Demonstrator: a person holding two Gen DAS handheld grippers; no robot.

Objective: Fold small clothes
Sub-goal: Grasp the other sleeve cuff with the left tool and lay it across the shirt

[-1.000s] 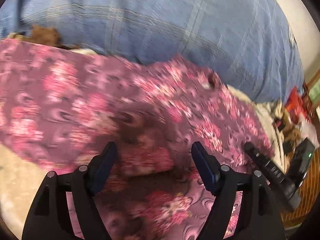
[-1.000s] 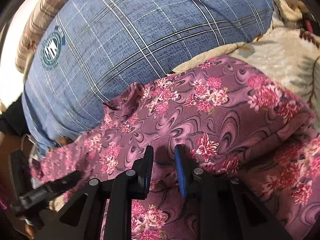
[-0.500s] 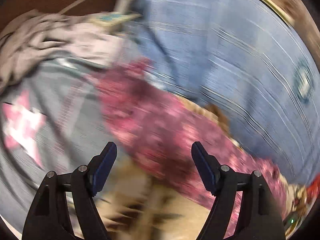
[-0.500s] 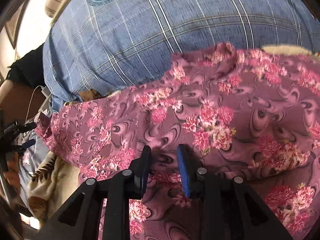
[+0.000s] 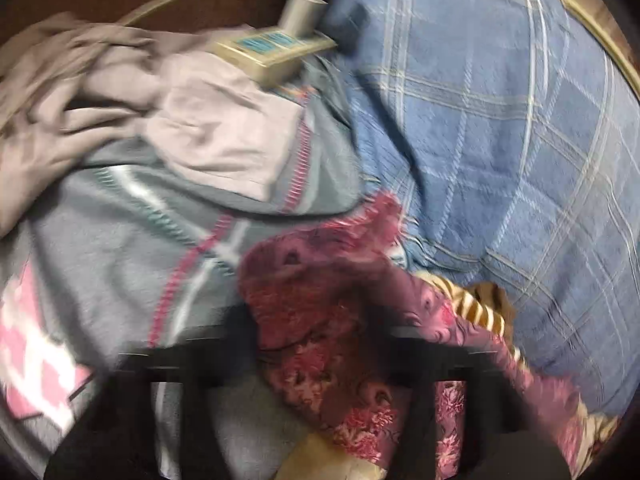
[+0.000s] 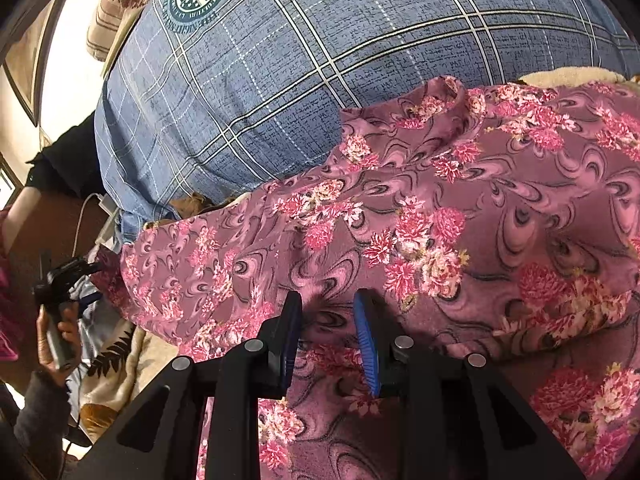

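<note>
A purple garment with pink flowers [image 6: 440,220] lies spread over the bed, and fills the right wrist view. My right gripper [image 6: 328,312] rests on it with its jaws a narrow gap apart and a ridge of the cloth between the blue pads. In the blurred left wrist view, my left gripper [image 5: 320,336] sits at one end of the same garment [image 5: 328,312], with cloth lying between its dark fingers. Blur hides how the left jaws stand. The left gripper also shows in the right wrist view [image 6: 68,276], held in a hand at the garment's left corner.
A big blue plaid pillow [image 6: 320,60] lies behind the garment. A grey blanket with pink and white stripes [image 5: 120,248], a crumpled grey cloth [image 5: 132,92] and a power strip with a charger [image 5: 276,48] lie to the left. A cream leaf-print blanket [image 6: 120,364] covers the bed.
My left gripper has swung left from the garment's middle to its corner, and cloth now lies between its fingers. My right gripper stays on the fabric, its gap slightly wider.
</note>
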